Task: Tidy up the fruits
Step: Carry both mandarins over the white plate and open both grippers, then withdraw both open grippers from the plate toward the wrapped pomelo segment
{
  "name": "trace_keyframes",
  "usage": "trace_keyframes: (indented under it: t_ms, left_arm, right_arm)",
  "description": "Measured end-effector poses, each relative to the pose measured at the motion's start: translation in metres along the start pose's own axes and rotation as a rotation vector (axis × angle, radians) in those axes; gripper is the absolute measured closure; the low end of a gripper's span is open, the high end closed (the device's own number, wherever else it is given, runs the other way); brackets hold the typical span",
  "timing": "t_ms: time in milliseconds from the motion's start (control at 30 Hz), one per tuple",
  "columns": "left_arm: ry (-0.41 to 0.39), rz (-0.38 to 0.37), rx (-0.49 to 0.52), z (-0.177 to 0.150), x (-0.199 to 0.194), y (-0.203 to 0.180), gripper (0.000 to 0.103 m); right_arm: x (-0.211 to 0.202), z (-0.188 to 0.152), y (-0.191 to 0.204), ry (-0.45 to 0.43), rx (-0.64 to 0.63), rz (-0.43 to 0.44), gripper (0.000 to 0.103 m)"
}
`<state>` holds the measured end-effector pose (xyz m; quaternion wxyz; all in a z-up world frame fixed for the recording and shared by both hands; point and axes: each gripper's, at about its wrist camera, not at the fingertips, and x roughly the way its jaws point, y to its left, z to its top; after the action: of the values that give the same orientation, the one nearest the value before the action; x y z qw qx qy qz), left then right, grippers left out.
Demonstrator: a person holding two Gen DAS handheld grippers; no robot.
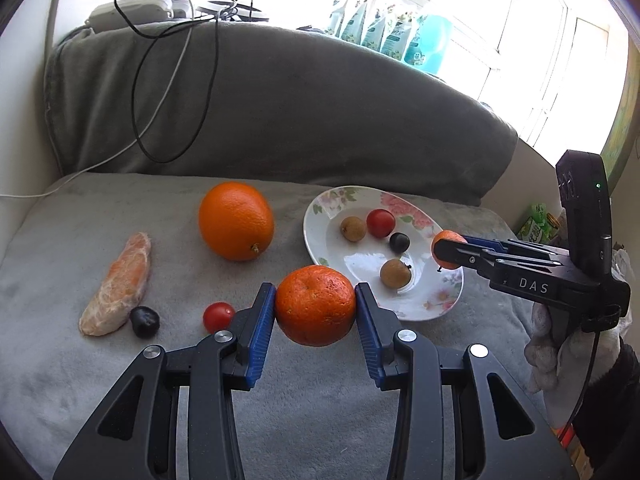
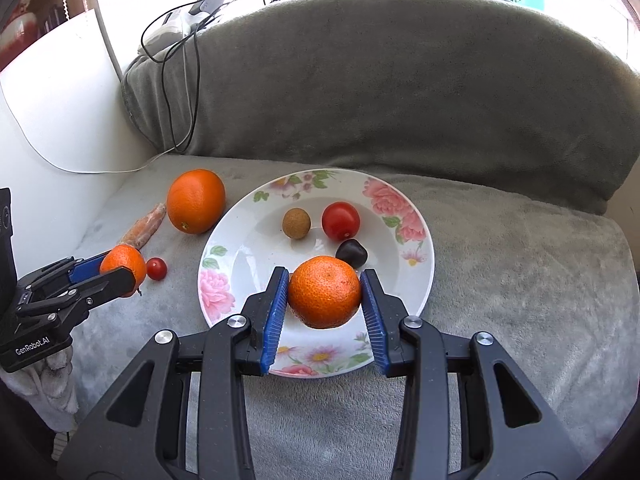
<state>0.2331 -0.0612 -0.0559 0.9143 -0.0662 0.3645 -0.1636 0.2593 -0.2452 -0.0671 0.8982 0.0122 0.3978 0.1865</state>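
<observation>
Mandarins fill both claws on a grey-blanketed sofa seat [image 2: 500,280] as a person sorts fruit onto a flowered plate [image 2: 412,224]. Seen from the right wrist, the right gripper [image 2: 325,300] is clenched on a mandarin [image 2: 325,291], its blue pads [image 2: 276,312] pressed against the fruit's flanks, and it hangs over the plate's 6 o'clock sector, apparently clear of the china. At 9 o'clock from the plate, off its rim, the left gripper [image 2: 120,270] is likewise clamped on a second mandarin [image 2: 122,262]; the left-wrist view shows that grip close up, fruit [image 1: 315,305] squeezed between the left gripper's [image 1: 315,308] pads, with the plate [image 1: 320,232] lying toward 2 o'clock. Already on the plate are four small pieces: a cherry tomato [image 2: 341,221] and a brown longan [image 2: 296,222] near 12 o'clock, a dark grape-like fruit [image 2: 351,253] by the centre, and a second longan [image 1: 395,273] which only the left camera shows. Left on the blanket are a large orange [image 2: 196,201] at 10 o'clock from the plate, a peeled citrus segment [image 1: 118,284] farther left, a loose cherry tomato [image 1: 218,316] and another dark fruit [image 1: 145,321]. By that count the job looks roughly half done: two mandarins are in transit, one about to be set down, and four items have yet to be picked up.
</observation>
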Motion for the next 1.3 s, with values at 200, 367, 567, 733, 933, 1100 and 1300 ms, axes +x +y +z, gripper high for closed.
trace_keyframes:
  t_ms: [200, 367, 567, 733, 933, 1100, 1300]
  left_arm:
    - [0.008, -0.004, 0.02, 0.01, 0.014, -0.01, 0.065]
    - [0.022, -0.003, 0.03, 0.016, 0.027, -0.016, 0.065]
    - [0.051, -0.007, 0.03, 0.019, 0.042, -0.022, 0.065]
    - [0.058, -0.009, 0.04, 0.018, 0.043, -0.024, 0.064]
    - [0.058, -0.005, 0.053, 0.02, 0.043, -0.026, 0.064]
    - [0.04, -0.006, 0.054, 0.022, 0.037, -0.026, 0.05]
    - [0.03, 0.004, 0.058, 0.022, 0.032, -0.027, 0.046]
  right_arm:
    - [0.005, -0.006, -0.005, 0.015, 0.01, 0.008, 0.064]
    - [0.004, -0.009, -0.01, 0.015, 0.017, 0.01, 0.064]
    - [0.002, -0.013, -0.01, 0.021, 0.008, 0.012, 0.064]
    - [0.003, -0.015, -0.008, 0.028, -0.002, 0.009, 0.064]
    - [0.002, -0.015, -0.006, 0.024, -0.01, 0.002, 0.064]
    - [-0.006, -0.011, -0.008, -0.011, 0.005, -0.004, 0.034]
    - [-0.013, -0.008, -0.019, -0.035, 0.061, 0.004, 0.02]
